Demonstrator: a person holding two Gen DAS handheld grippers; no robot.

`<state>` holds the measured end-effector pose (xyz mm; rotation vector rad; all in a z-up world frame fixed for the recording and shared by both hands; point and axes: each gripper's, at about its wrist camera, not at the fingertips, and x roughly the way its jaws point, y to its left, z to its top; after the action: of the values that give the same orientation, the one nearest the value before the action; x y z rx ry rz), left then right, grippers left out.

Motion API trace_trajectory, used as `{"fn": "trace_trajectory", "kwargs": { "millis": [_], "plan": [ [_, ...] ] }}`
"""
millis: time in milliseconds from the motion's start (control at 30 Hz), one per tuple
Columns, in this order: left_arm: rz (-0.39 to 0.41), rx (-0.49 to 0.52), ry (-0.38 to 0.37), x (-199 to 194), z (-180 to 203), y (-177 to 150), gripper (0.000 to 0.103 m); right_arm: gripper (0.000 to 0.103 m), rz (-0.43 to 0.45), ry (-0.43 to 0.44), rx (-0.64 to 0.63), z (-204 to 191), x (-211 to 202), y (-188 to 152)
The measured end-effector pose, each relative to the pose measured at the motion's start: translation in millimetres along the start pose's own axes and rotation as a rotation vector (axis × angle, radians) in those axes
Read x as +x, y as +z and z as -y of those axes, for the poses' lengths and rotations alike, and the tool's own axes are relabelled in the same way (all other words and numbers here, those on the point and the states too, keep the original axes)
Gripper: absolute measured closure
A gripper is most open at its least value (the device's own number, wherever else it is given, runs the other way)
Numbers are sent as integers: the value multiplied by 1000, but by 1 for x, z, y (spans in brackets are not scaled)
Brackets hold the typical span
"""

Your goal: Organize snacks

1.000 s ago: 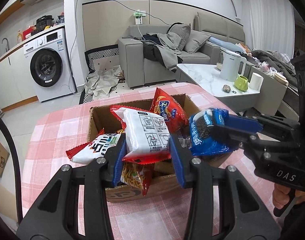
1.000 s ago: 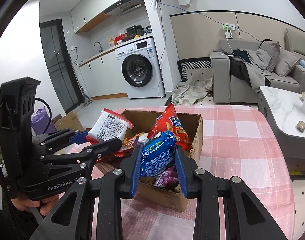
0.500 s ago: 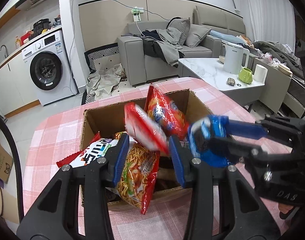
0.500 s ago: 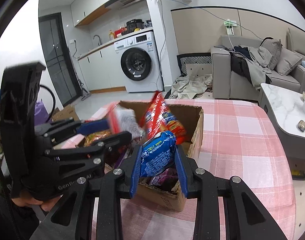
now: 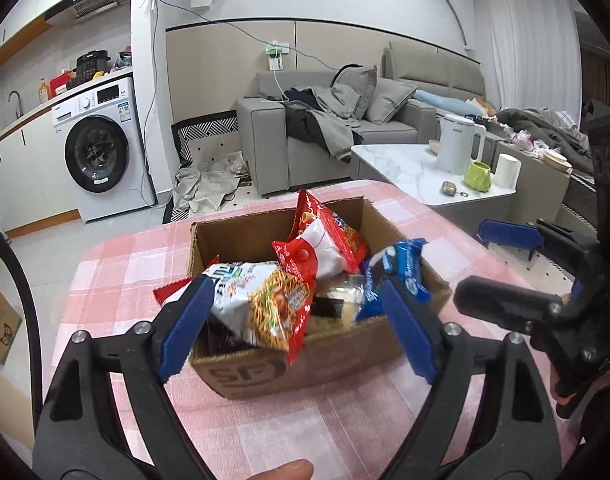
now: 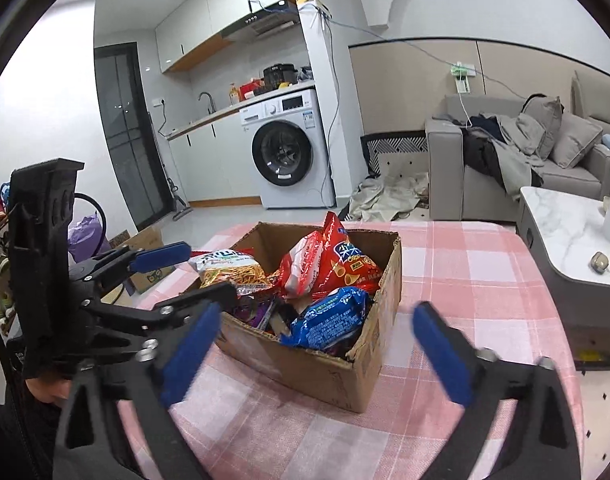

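Observation:
A cardboard box (image 5: 305,364) (image 6: 325,372) full of snack packets stands on the pink checked table. A white and red packet (image 5: 321,256) (image 6: 299,264) leans on a tall red chip bag (image 6: 345,260). A noodle packet (image 5: 265,300) (image 6: 229,268) lies at the box's left. A blue packet (image 5: 401,276) (image 6: 329,320) lies at the near right corner. My left gripper (image 5: 301,328) is open and empty in front of the box. My right gripper (image 6: 317,344) is open and empty, also in front of the box.
The pink checked tablecloth (image 6: 465,272) covers the table. A marble coffee table (image 5: 417,168) with a kettle and green cup stands to the right. A grey sofa (image 5: 345,136) and a washing machine (image 5: 101,156) stand behind. A cardboard box (image 6: 145,256) sits on the floor.
Both grippers have opened. The white and red packet dropped from the left gripper into the box, and the blue packet dropped from the right one. Both grippers have pulled back.

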<state>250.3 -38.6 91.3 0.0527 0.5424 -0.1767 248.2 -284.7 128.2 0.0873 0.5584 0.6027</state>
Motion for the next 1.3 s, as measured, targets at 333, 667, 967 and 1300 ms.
{"fn": "trace_trajectory", "kwargs": {
  "millis": [333,667,967,1300],
  "plan": [
    [53,-72,30,-41,-19,-30,1,0,64,25,-2,-12,-17,-17],
    [72,-137,79,-57,-37,-65,1,0,85,29,1,-15,-19,-43],
    [109,-135,120,-59,-41,-91,1,0,114,-2,-14,-14,-22,-62],
    [128,-117,134,-57,-35,-101,1,0,132,-11,-38,-17,-24,-72]
  ]
}}
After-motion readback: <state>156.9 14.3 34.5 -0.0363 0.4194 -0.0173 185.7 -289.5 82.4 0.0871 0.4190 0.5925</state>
